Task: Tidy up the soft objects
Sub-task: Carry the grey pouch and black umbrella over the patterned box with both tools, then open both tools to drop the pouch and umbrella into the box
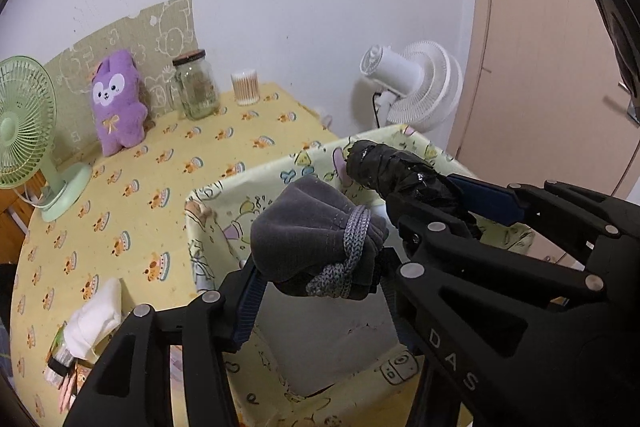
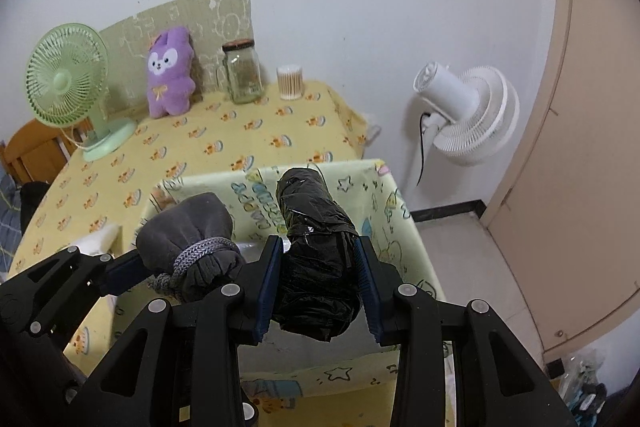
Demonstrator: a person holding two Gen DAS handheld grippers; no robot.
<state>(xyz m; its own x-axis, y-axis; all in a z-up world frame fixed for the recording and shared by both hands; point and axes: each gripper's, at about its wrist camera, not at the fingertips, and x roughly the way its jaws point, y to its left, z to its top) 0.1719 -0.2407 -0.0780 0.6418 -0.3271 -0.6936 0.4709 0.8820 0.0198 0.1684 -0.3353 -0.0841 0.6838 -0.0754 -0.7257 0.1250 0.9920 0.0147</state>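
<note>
A grey fleece bundle (image 1: pixel 312 243) tied with a grey cord sits between the pads of my left gripper (image 1: pixel 320 267), which is shut on it. My right gripper (image 2: pixel 320 279) is shut on a roll wrapped in black plastic (image 2: pixel 316 251). Both bundles hang side by side over the open top of a pale yellow fabric box (image 1: pixel 248 183) with cartoon prints, the grey bundle (image 2: pixel 188 239) on the left and the black roll (image 1: pixel 392 171) on the right. The box (image 2: pixel 400 227) stands at the near edge of the table. A purple plush toy (image 1: pixel 118 103) leans upright at the back of the table.
On the yellow tablecloth (image 1: pixel 168 163) stand a green desk fan (image 1: pixel 24 131), a glass jar (image 1: pixel 196 85) and a tub of cotton swabs (image 1: pixel 245 87). A white cloth pouch (image 1: pixel 96 319) lies near the left front. A white floor fan (image 2: pixel 468 111) and a door (image 2: pixel 580 147) are to the right.
</note>
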